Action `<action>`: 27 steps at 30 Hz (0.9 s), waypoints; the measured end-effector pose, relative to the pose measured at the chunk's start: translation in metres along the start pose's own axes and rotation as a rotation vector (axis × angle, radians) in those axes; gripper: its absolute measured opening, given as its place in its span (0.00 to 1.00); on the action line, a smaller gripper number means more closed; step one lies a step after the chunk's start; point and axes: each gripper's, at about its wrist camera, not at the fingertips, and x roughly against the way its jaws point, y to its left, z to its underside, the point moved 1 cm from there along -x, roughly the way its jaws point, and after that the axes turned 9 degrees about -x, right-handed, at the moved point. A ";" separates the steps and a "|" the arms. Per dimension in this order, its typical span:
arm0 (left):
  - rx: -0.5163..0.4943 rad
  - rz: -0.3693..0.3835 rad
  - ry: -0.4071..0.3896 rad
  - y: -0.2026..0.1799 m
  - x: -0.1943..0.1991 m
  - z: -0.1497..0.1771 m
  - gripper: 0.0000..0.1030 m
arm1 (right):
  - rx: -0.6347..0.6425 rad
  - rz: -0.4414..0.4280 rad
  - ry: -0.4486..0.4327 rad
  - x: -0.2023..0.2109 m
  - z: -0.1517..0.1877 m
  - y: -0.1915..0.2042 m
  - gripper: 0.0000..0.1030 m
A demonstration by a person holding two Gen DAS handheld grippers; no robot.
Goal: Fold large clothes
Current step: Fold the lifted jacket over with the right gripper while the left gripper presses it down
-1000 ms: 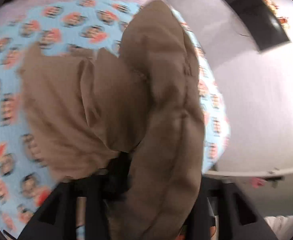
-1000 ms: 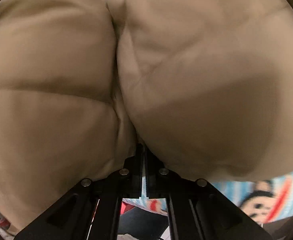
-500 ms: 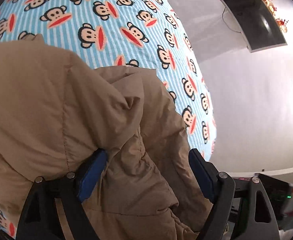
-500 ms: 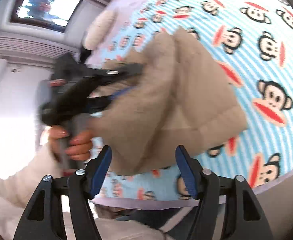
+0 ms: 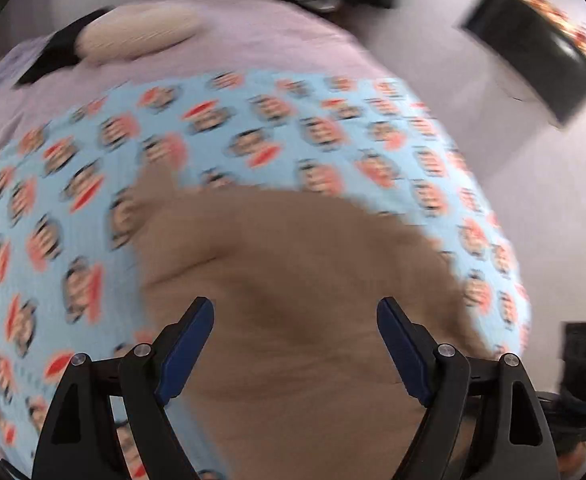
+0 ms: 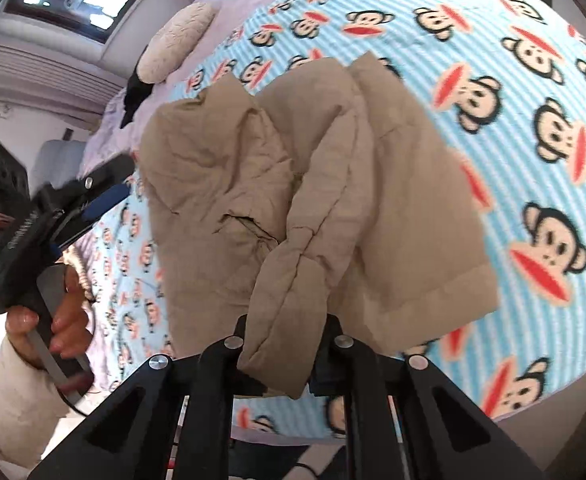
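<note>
The brown jacket (image 6: 317,200) lay bunched in the middle of the bed (image 6: 533,80), and it could slip loose because the right tool (image 6: 289,344) was closing on just one puffy fold, while the left tool (image 5: 295,344) stood wide and empty over the jacket, with a pillow (image 6: 181,40) far behind the jacket.

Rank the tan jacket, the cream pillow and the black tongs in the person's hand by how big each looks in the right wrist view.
1. Tan jacket, by far the largest.
2. Black tongs with their handle.
3. Cream pillow.
The last two look close; the pillow lies farther from the camera, so its true size is unsure.
</note>
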 end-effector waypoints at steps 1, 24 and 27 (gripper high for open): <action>0.038 -0.021 0.022 0.013 -0.008 0.005 0.81 | -0.008 0.008 0.000 0.001 0.006 -0.006 0.13; 0.124 -0.095 0.094 0.001 -0.051 0.028 0.82 | 0.062 -0.175 0.106 0.031 -0.082 -0.010 0.67; 0.120 -0.097 0.095 0.001 -0.051 0.028 0.82 | 0.023 -0.138 0.165 -0.016 -0.100 -0.016 0.73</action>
